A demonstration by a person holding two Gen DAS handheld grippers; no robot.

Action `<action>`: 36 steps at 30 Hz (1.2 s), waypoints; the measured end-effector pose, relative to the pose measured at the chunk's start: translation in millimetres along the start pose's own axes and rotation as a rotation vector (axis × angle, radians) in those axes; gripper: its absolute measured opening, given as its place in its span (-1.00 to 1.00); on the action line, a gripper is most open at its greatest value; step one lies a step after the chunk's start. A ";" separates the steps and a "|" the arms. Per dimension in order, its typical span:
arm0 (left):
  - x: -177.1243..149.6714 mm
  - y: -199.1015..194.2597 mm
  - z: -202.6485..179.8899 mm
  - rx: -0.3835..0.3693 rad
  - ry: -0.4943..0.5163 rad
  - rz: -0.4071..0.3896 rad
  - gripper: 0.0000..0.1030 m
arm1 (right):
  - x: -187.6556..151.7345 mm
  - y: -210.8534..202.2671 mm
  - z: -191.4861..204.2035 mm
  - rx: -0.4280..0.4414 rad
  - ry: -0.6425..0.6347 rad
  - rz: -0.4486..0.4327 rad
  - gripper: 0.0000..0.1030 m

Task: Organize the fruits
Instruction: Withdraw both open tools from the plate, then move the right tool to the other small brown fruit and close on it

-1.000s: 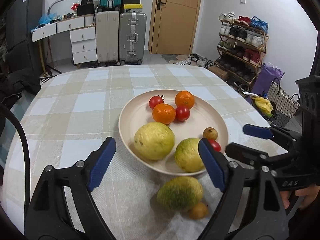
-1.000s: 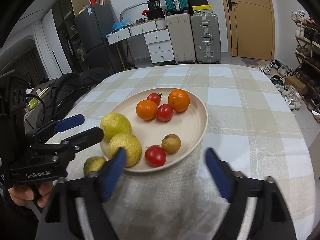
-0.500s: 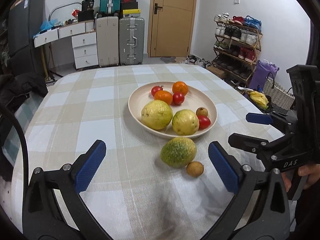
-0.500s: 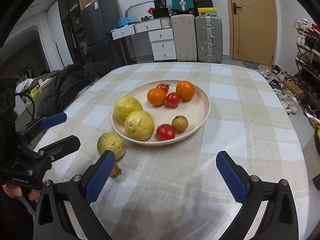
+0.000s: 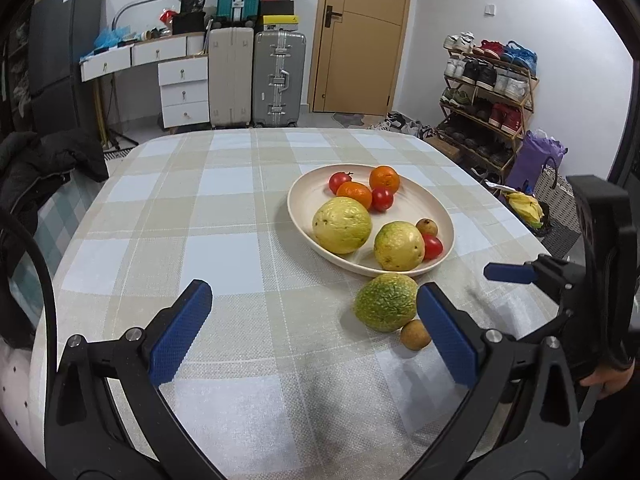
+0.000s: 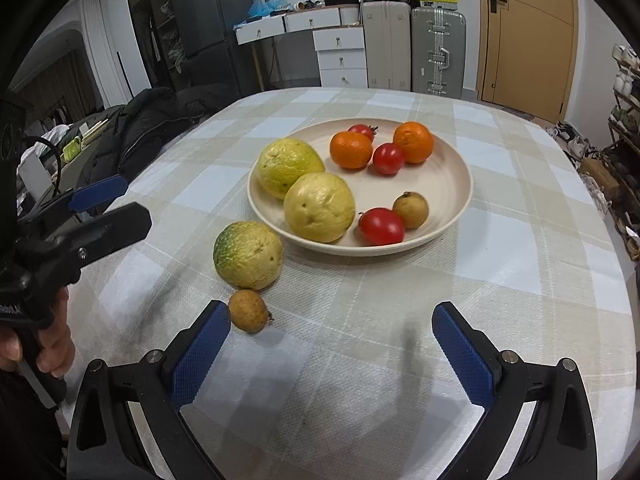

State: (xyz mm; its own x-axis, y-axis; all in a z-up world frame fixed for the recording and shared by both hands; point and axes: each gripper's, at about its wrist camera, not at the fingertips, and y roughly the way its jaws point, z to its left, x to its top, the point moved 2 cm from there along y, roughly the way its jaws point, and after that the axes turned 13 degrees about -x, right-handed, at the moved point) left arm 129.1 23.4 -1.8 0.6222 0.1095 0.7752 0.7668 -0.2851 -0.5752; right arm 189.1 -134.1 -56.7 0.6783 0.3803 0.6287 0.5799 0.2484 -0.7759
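So, biggest first: round table under a checked cloth point(image 6: 520, 240), cream plate point(image 6: 460, 184) in the middle of it. On the plate two big yellow guavas point(image 6: 319, 207) touching each other, two oranges point(image 6: 351, 149), three tomatoes point(image 6: 382, 226) and one small brown fruit point(image 6: 411, 210)

Still off the plate, on the cloth just beside its near rim: a green-yellow guava point(image 6: 248, 254) and right next to it a small brown longan-like fruit point(image 6: 249, 311), maybe touching, can't tell

Left gripper point(image 5: 312, 330) has just been opening, jaws now wide, nothing between them, over bare cloth left of the loose guava. Right gripper point(image 6: 331, 350) also just opened out, jaws wide and empty, its left pad just beside the small fruit

Handling, my guess: loose guava looks heavy-ish, firm, bumpy skin so decent friction, but round so it rolls; take it across the widest middle, needs nearly the full jaw width. Small brown fruit is light, thin brittle-looking shell, rolls easily; pinch gently across its middle, not the stem nub. Set both down in the open part of the plate so they don't knock the tomatoes
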 end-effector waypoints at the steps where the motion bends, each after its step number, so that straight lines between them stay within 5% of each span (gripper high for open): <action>1: 0.5 1.6 1.0 -0.002 -0.007 0.001 0.98 | -0.5 1.3 2.2 0.009 -0.002 0.011 0.99; 14: -0.6 9.0 7.8 0.008 -0.029 0.018 0.98 | -6.7 5.8 23.1 0.057 -0.045 0.045 0.96; 18: -1.2 11.9 6.6 0.007 -0.026 0.025 0.98 | -7.5 5.0 31.4 0.070 -0.085 0.046 0.58; 36: -9.0 28.3 6.4 0.011 -0.032 0.081 0.98 | -8.1 5.1 43.9 0.085 -0.151 0.027 -0.12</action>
State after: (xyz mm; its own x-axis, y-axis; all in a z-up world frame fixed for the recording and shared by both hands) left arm 146.1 20.5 -26.8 0.6870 0.1166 0.7173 0.7152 -0.2834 -0.6389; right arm 166.7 -96.9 -68.0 0.6139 0.5160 0.5974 0.5178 0.3081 -0.7981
